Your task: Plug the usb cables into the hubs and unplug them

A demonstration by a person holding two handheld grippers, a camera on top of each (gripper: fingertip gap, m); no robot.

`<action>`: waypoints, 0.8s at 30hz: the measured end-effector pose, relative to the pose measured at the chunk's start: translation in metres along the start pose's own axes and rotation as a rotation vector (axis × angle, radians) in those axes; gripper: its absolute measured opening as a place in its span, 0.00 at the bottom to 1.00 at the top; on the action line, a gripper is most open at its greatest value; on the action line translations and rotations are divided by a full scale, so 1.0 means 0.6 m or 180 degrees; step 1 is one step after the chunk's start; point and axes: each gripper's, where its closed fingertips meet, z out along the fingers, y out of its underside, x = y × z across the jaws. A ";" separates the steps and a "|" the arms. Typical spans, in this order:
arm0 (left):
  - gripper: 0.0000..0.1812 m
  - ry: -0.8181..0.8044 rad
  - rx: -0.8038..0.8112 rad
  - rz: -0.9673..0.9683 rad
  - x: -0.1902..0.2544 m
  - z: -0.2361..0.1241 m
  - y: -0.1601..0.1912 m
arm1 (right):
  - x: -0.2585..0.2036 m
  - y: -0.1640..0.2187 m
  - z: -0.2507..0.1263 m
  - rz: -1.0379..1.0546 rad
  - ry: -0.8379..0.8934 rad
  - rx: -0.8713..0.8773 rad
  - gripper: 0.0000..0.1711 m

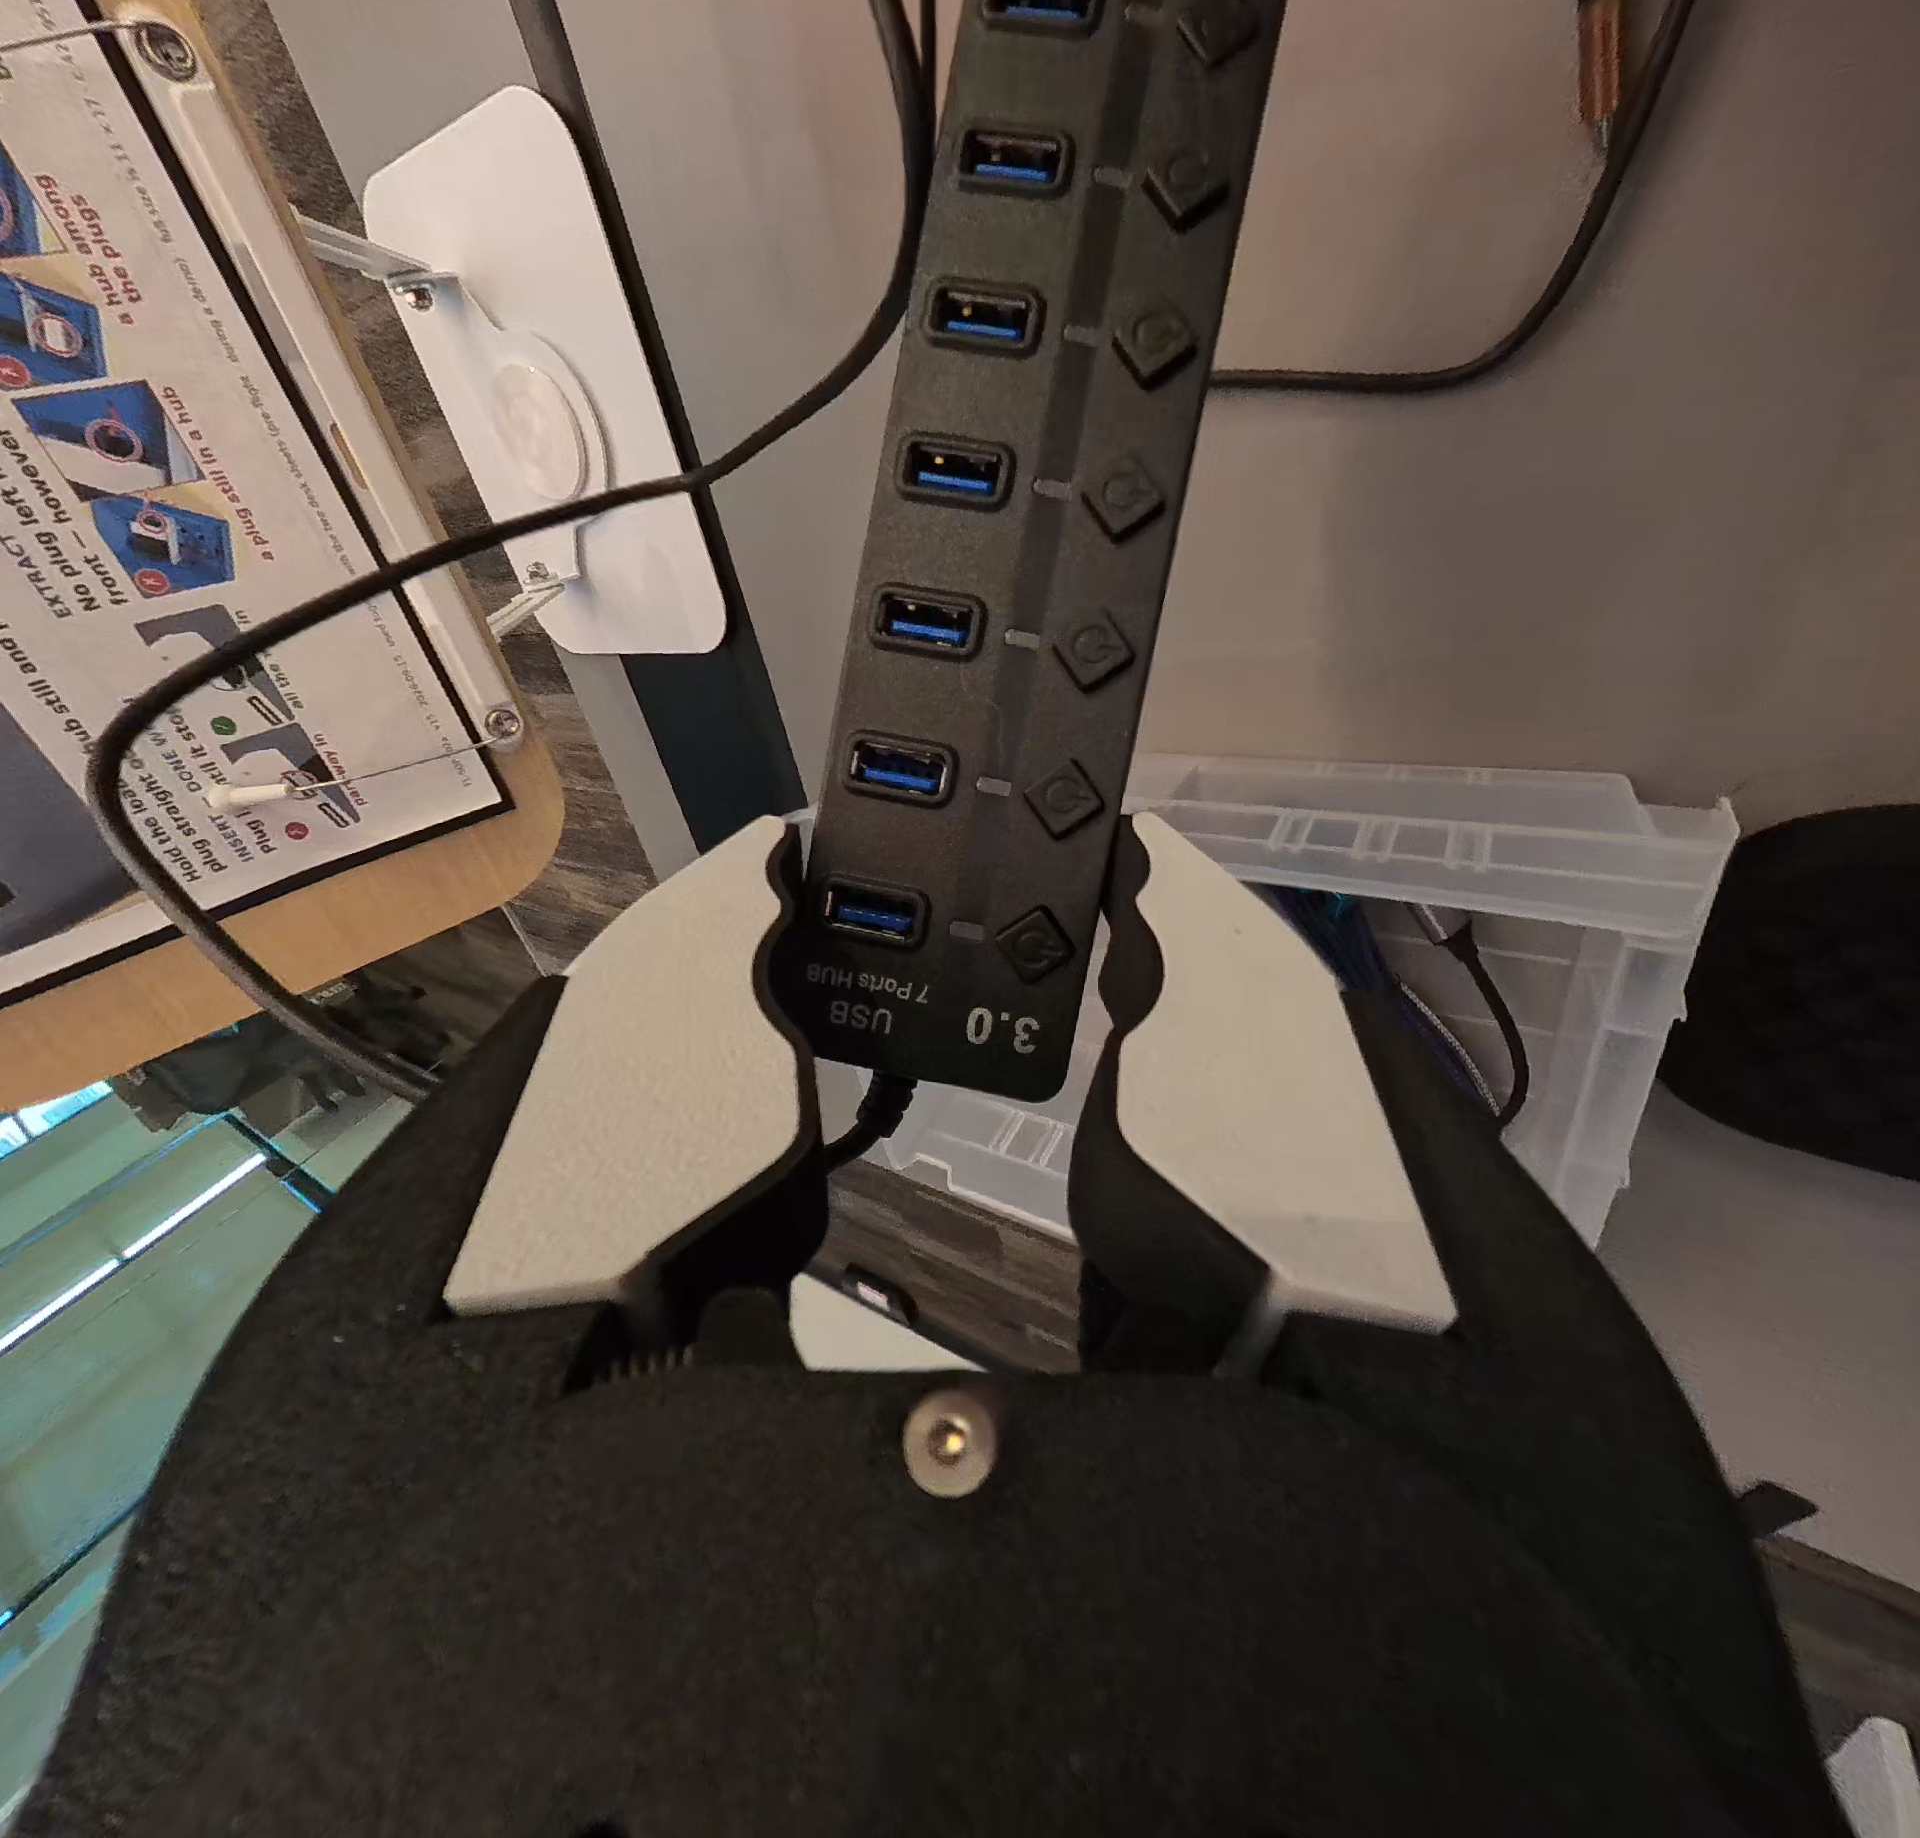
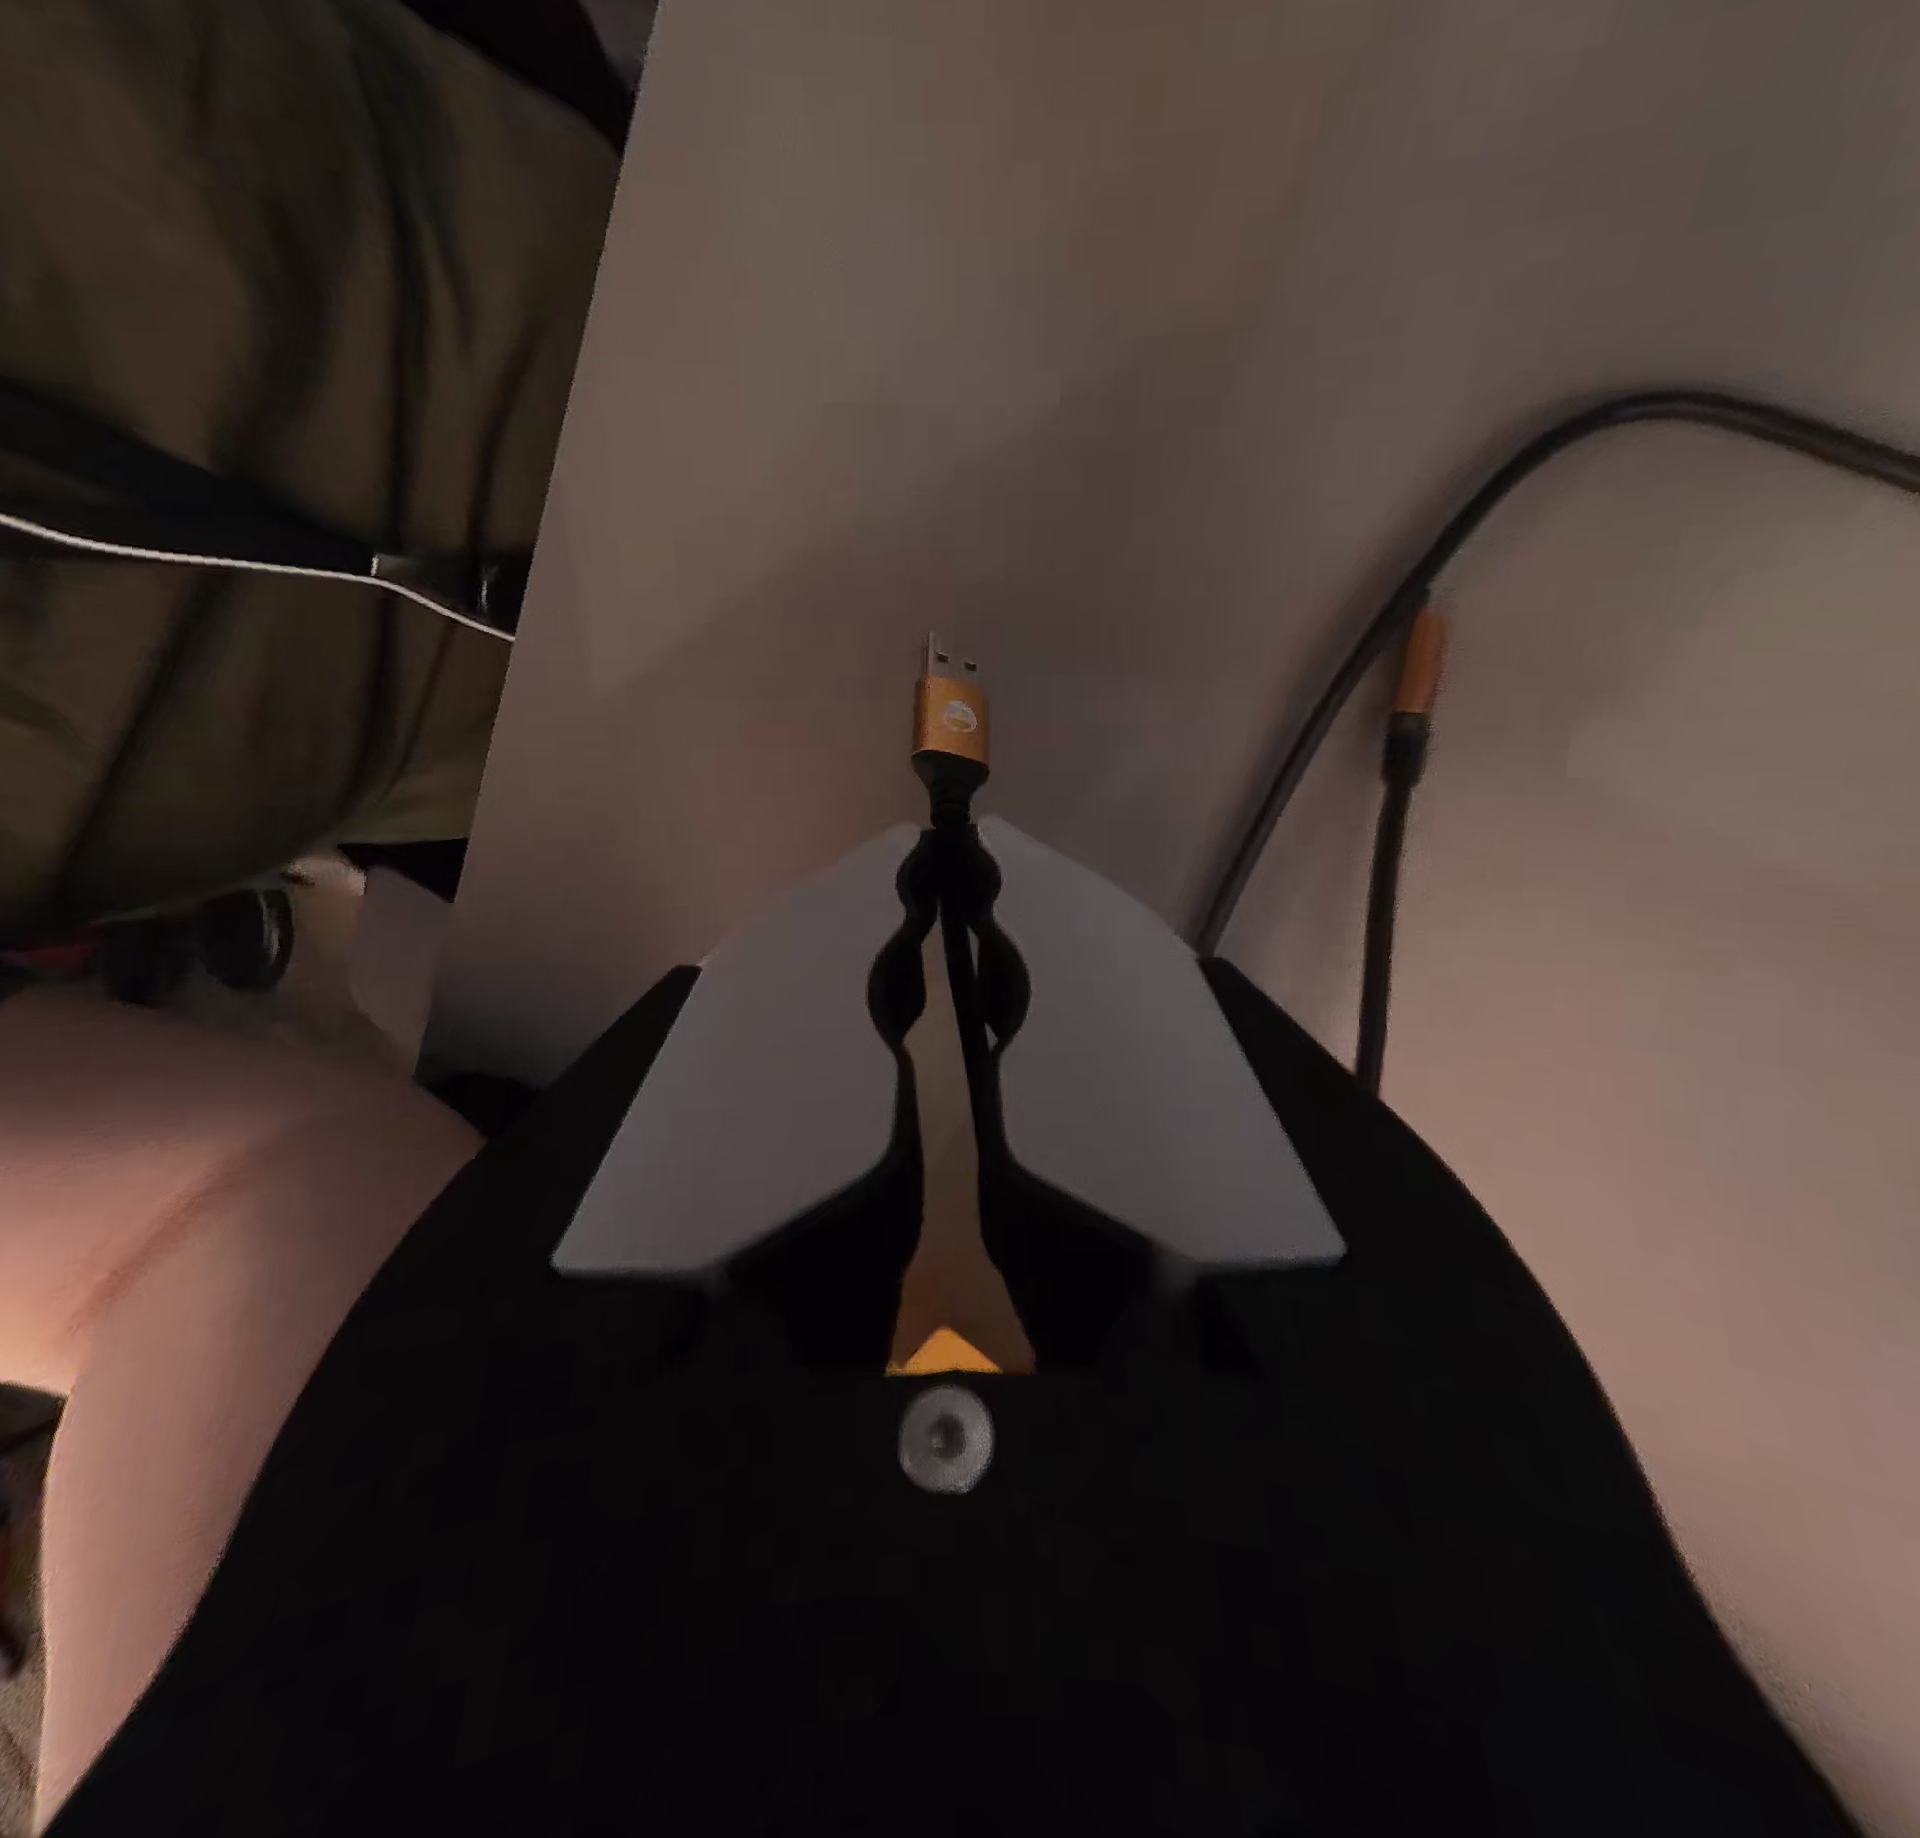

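Observation:
In the left wrist view my left gripper [image 1: 951, 941] is shut on the near end of a long black USB hub [image 1: 1029, 500]. The hub points away from me and shows a row of several empty blue ports beside square buttons. Its black lead [image 1: 878, 1113] hangs from the near end. In the right wrist view my right gripper [image 2: 948, 832] is shut on the black cable of a USB plug with an orange shell [image 2: 951, 716]. The plug's metal tip sticks out past the fingertips over the white table [image 2: 1143, 334]. The hub does not show in this view.
A clear plastic bin [image 1: 1455, 915] holding cables stands behind the hub. A printed instruction sheet on a wooden board [image 1: 208, 500] stands at the left, with a white mount [image 1: 540, 365] beside it. Black cables [image 1: 416, 562] loop about. Another orange-ended cable [image 2: 1415, 687] lies at the right. Left tips to right tips: about 25 centimetres.

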 end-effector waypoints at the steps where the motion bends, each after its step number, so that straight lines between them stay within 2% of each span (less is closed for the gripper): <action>1: 0.30 -0.0005 -0.0016 0.0018 0.000 -0.001 0.002 | 0.005 0.003 -0.001 0.0035 0.0057 -0.0014 0.03; 4: 0.30 -0.0006 -0.0087 0.0095 0.000 -0.006 0.006 | 0.025 0.023 0.012 0.0096 0.0286 -0.0362 0.03; 7: 0.30 0.0001 -0.0130 0.0168 0.002 -0.012 0.007 | 0.035 0.035 0.032 0.0212 0.0286 -0.0631 0.03; 13: 0.30 -0.0021 -0.0179 0.0248 0.004 -0.014 0.006 | 0.061 0.054 0.042 0.0448 0.0294 -0.0655 0.03; 19: 0.30 -0.0035 -0.0329 0.0375 0.006 -0.014 0.012 | 0.066 0.032 0.010 0.0355 0.0442 -0.0287 0.03; 24: 0.30 -0.0068 -0.0460 0.0488 0.009 -0.018 0.017 | 0.067 -0.025 -0.090 0.0135 0.1135 0.0499 0.03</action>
